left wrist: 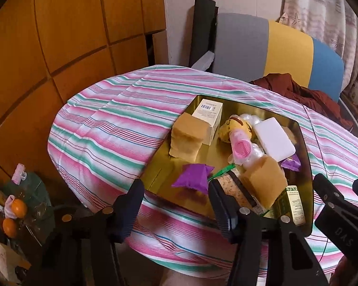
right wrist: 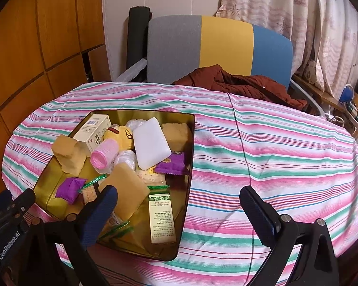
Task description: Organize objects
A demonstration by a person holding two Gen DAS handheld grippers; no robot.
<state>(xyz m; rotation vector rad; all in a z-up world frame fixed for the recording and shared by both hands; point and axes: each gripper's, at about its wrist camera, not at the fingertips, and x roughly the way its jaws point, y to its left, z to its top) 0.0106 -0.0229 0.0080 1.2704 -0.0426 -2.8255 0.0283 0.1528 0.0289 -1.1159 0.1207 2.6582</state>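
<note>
A gold metal tin (left wrist: 306, 166) (right wrist: 186, 205) sits on the striped tablecloth and holds several items: tan sponge blocks (left wrist: 188, 135) (right wrist: 69, 152), a white box (left wrist: 210, 119) (right wrist: 93, 128), a white pad (left wrist: 273, 141) (right wrist: 151, 143), a pink roller (left wrist: 241, 145) (right wrist: 103, 155), a yellow plush (left wrist: 229, 128), purple packets (left wrist: 193, 175) (right wrist: 70, 189) and a green-labelled box (right wrist: 161, 217). My left gripper (left wrist: 176, 211) is open and empty at the tin's near edge. My right gripper (right wrist: 179, 212) is open and empty, its left finger over the tin's near corner.
The round table (right wrist: 286, 143) carries the pink, green and white striped cloth. A grey, yellow and blue chair (right wrist: 224, 45) with a dark red jacket (right wrist: 241, 83) stands behind it. Wooden panelling (left wrist: 59, 35) is at left. A low glass stand with oranges (left wrist: 14, 214) is at lower left.
</note>
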